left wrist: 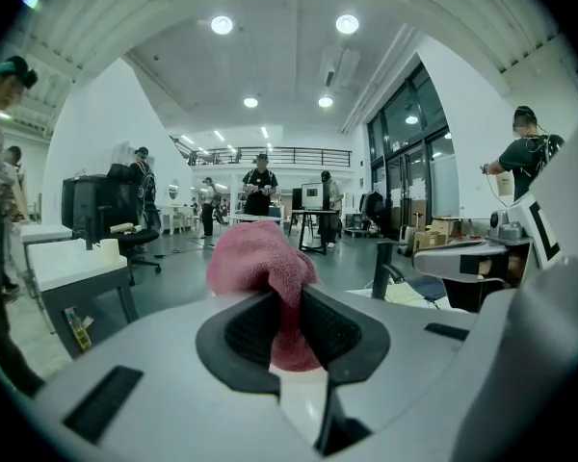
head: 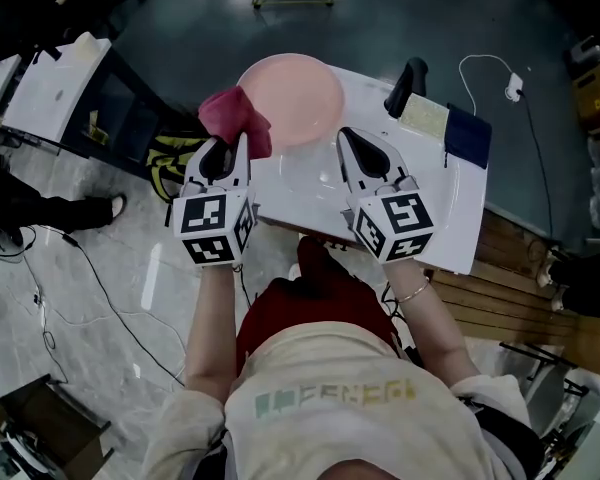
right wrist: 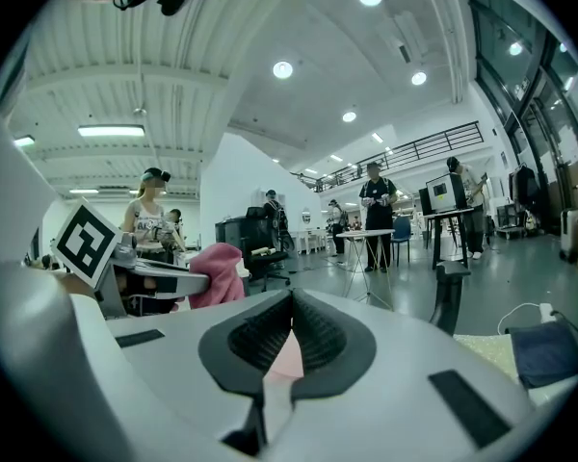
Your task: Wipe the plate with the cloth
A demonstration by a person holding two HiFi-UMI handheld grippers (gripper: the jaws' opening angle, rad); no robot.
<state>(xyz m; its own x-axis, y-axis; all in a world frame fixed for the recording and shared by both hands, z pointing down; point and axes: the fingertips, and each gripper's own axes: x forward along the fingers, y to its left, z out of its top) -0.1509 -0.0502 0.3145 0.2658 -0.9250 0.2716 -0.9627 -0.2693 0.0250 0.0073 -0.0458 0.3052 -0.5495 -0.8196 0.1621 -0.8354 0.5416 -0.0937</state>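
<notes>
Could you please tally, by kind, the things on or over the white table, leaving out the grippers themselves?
Plates: 1, the pink plate.
Cloths: 2, the pink cloth held in the left gripper and the dark blue cloth.
Pads: 1, the yellowish pad.
Other: 1, the black upright object.
Total: 5.

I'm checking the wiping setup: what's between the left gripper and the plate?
The red cloth. The head view shows it pinched in the left gripper's jaws and bunched at the plate's left rim, with nothing else between them.
</notes>
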